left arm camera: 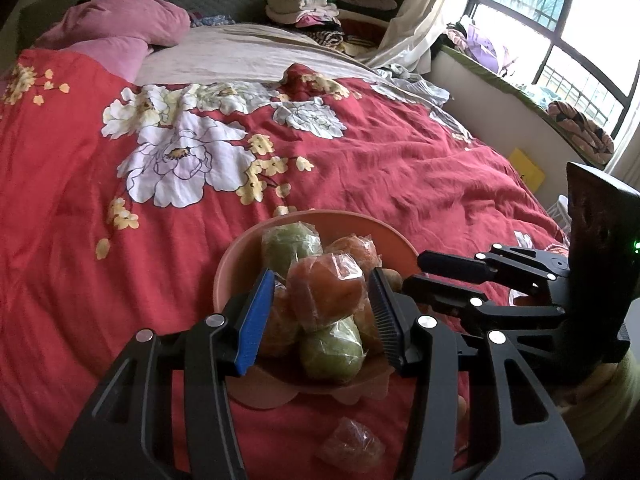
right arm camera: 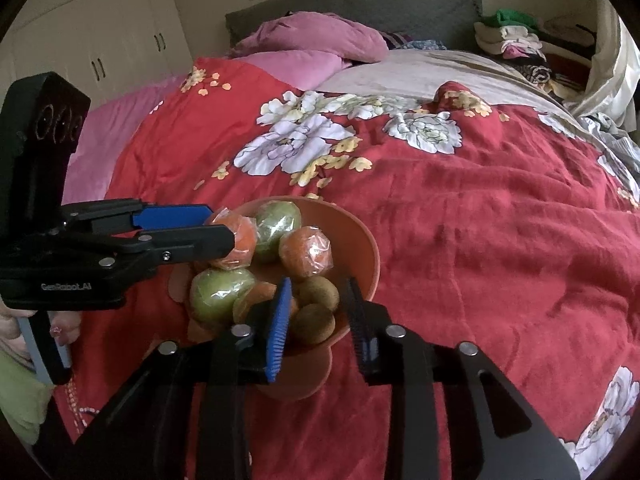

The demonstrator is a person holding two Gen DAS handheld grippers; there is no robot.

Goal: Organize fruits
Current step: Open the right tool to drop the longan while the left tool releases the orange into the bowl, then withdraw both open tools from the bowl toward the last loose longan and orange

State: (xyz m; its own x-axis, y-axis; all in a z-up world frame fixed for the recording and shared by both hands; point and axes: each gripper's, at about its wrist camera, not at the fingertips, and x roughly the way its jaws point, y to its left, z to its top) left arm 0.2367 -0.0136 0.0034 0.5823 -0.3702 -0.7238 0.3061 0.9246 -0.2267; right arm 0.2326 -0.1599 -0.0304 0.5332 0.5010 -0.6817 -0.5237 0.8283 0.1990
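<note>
Dim room; blown-out window (left arm camera: 560, 20) glare; fisheye warp, dark vignetted corners.

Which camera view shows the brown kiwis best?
The right wrist view: two kiwis lie unobstructed in the bowl, just beyond the right tongs. The left wrist view shows only a brown sliver behind a finger.

Red floral bedspread (left arm camera: 360, 168) on a bed; grey headboard (right arm camera: 360, 4); cream wardrobe (right arm camera: 100, 40); bright barred window (left arm camera: 560, 20)

One bowl (right arm camera: 360, 248), two kiwis (right arm camera: 316, 306), two tools (right arm camera: 316, 320)
</note>
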